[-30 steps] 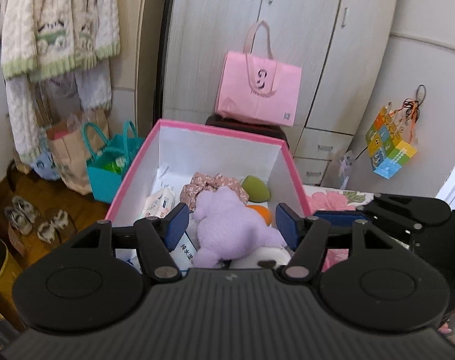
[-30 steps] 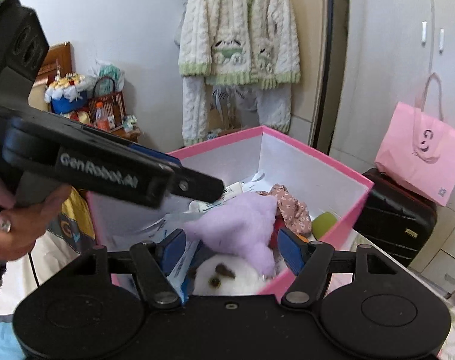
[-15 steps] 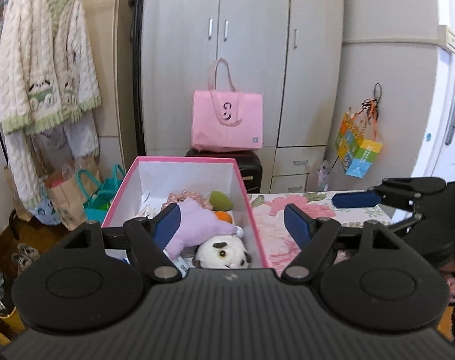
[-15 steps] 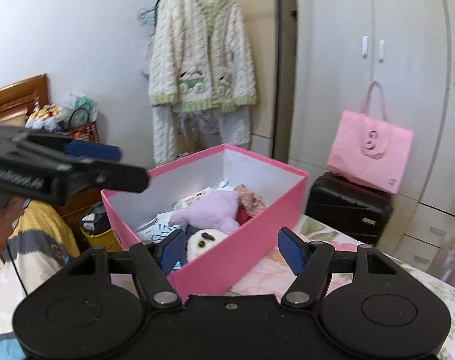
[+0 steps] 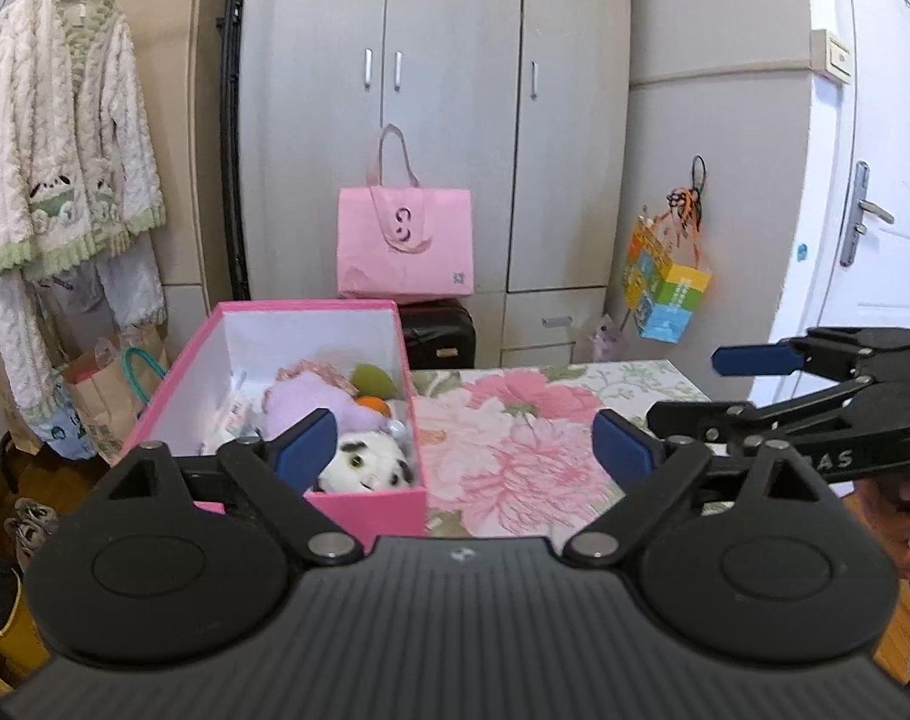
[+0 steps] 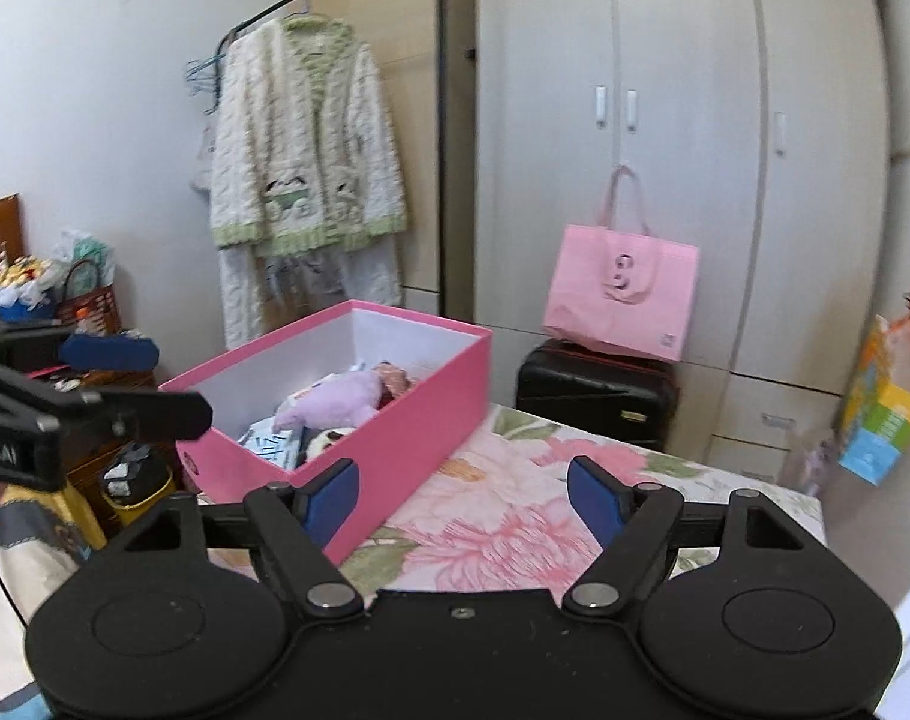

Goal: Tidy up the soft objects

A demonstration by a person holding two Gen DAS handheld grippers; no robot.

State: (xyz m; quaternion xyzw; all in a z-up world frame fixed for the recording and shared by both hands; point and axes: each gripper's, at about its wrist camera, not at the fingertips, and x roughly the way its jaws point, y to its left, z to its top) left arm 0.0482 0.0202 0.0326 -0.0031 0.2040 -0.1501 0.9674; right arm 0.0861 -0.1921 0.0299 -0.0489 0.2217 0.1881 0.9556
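Note:
A pink box (image 5: 365, 504) (image 6: 407, 444) with white inner walls stands on the left of a floral-covered table (image 5: 514, 450) (image 6: 502, 516). In it lie a purple plush (image 5: 311, 402) (image 6: 335, 399), a white toy with dark eyes (image 5: 368, 462) (image 6: 326, 439), a floral scrunchie (image 5: 317, 369), a green item (image 5: 372, 379), an orange item (image 5: 371, 403) and packets. My left gripper (image 5: 463, 450) is open and empty, back from the box. My right gripper (image 6: 463, 498) is open and empty over the table, also seen at right (image 5: 748, 360).
A pink tote bag (image 5: 404, 246) sits on a black suitcase (image 5: 440, 333) before grey wardrobes. A knitted cardigan (image 5: 59, 168) hangs at left above paper bags (image 5: 104, 396). A colourful bag (image 5: 664, 294) hangs by a door. Shoes (image 5: 29, 519) lie on the floor.
Both grippers have pulled up and back from over the box. The box and toys now look smaller and farther, and the floral table has come into view. Both stay open and empty.

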